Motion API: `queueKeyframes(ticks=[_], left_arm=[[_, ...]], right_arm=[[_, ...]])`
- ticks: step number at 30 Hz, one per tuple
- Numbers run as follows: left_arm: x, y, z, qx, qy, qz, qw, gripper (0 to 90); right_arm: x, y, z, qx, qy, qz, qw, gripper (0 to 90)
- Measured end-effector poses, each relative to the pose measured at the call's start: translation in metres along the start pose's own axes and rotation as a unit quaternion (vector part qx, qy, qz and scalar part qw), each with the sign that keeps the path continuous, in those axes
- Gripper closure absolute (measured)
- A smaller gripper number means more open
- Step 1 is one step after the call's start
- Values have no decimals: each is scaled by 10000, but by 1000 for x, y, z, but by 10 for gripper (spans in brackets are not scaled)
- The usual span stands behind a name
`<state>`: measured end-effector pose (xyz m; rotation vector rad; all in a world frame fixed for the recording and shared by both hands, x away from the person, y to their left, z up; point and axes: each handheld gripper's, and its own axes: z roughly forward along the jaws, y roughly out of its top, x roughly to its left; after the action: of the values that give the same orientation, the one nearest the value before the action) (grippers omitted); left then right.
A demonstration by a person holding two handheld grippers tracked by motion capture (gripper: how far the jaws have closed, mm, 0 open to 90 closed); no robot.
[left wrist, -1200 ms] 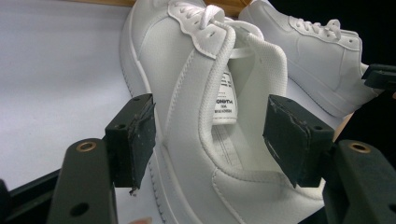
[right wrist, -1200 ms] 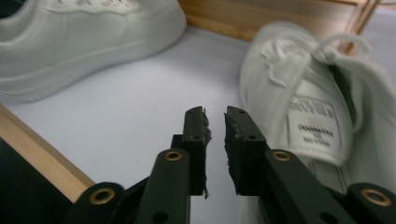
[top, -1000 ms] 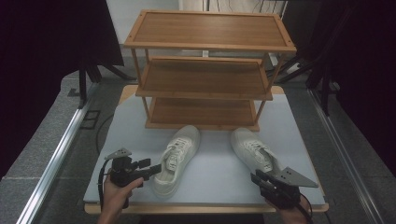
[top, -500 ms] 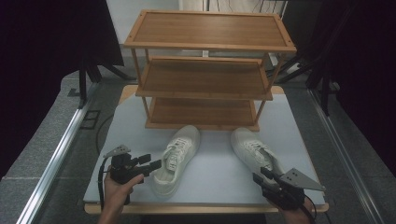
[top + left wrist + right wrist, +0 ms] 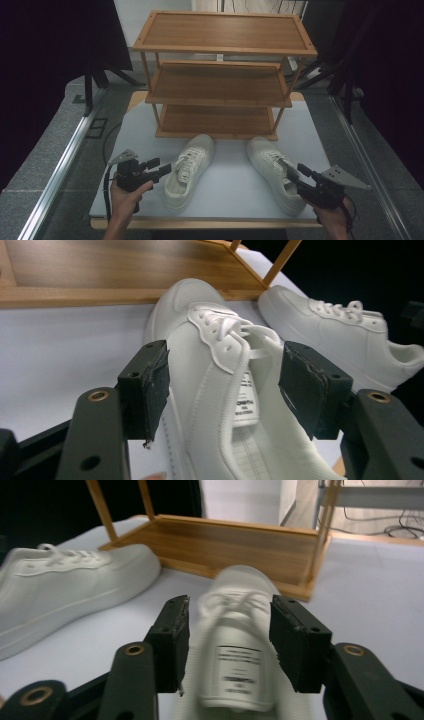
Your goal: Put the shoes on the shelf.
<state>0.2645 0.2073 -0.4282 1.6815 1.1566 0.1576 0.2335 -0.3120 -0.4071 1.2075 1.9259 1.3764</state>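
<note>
— Since both shoes lie on the table (image 5: 235, 192) before the rack (image 5: 220, 75), where would you grip?

— At the collar. The left shoe (image 5: 187, 170) looks light and soft; spread jaws of the left gripper (image 5: 159, 168) flank it.

— And the right shoe (image 5: 275, 172)?

— Same, with the right gripper (image 5: 295, 172) spread around its heel.

1. A table (image 5: 145, 135) with a pale grey-white top and a wooden edge along the near side carries everything.
2. A wooden rack (image 5: 220, 75) with three shelves stands on the far half of the table; all its shelves are bare.
3. A white left shoe (image 5: 189, 170) lies on the table in front of the rack, its toe pointing toward the bottom shelf.
4. A white right shoe (image 5: 276, 172) lies beside it, apart, toe also toward the rack.
</note>
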Motion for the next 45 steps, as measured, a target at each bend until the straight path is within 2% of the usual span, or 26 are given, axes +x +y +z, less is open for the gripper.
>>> queueKeyframes(ticks=[3, 7, 13, 14, 17, 21, 22, 25, 27, 29, 32, 34, 37, 40, 42, 45], left_arm=[[-1, 1, 6, 103, 40, 67, 9999, 367], [-6, 4, 16, 327, 193, 298, 9988, 354], [-12, 10, 40, 565, 393, 518, 9963, 353], [-13, 11, 44, 562, 479, 555, 9957, 354], [-10, 12, 56, 652, 724, 519, 9939, 369], [-6, 10, 66, 784, 648, 461, 9937, 378], [-7, 9, 68, 801, 657, 501, 9934, 402], [-8, 6, 75, 905, 746, 579, 9914, 450], [-6, 5, 76, 845, 635, 451, 9934, 491], [-5, 5, 76, 836, 623, 456, 9935, 514], [-7, 4, 75, 766, 720, 587, 9927, 589], [-9, 3, 75, 719, 781, 670, 9921, 642], [-10, 1, 74, 644, 880, 764, 9911, 708], [-12, 0, 74, 579, 975, 859, 9898, 749], [-11, -1, 73, 526, 939, 800, 9910, 762], [-7, -2, 71, 428, 856, 694, 9930, 784]], right_arm=[[-15, 0, 9, 239, -29, -1, 9997, 474], [-31, -1, 21, 521, 77, 131, 9985, 461], [-37, 0, 43, 933, 123, -76, 9955, 455], [-38, 1, 46, 994, 100, -105, 9949, 459], [-40, 0, 57, 1180, 24, -183, 9928, 467], [-44, -4, 65, 1279, 77, -175, 9916, 492], [-46, -6, 69, 1357, 13, -200, 9905, 526], [-48, -9, 73, 1377, -13, -153, 9904, 543], [-51, -10, 74, 1337, 73, -69, 9910, 583], [-51, -10, 74, 1304, 80, -61, 9914, 602], [-51, -11, 74, 1264, 51, -94, 9919, 676], [-52, -13, 73, 1194, 38, 4, 9928, 718], [-53, -15, 72, 1108, 31, 109, 9938, 753], [-53, -14, 73, 1131, 31, 61, 9936, 773], [-51, -14, 73, 1120, -6, 19, 9937, 782], [-52, -15, 71, 1049, 0, 140, 9944, 799]])
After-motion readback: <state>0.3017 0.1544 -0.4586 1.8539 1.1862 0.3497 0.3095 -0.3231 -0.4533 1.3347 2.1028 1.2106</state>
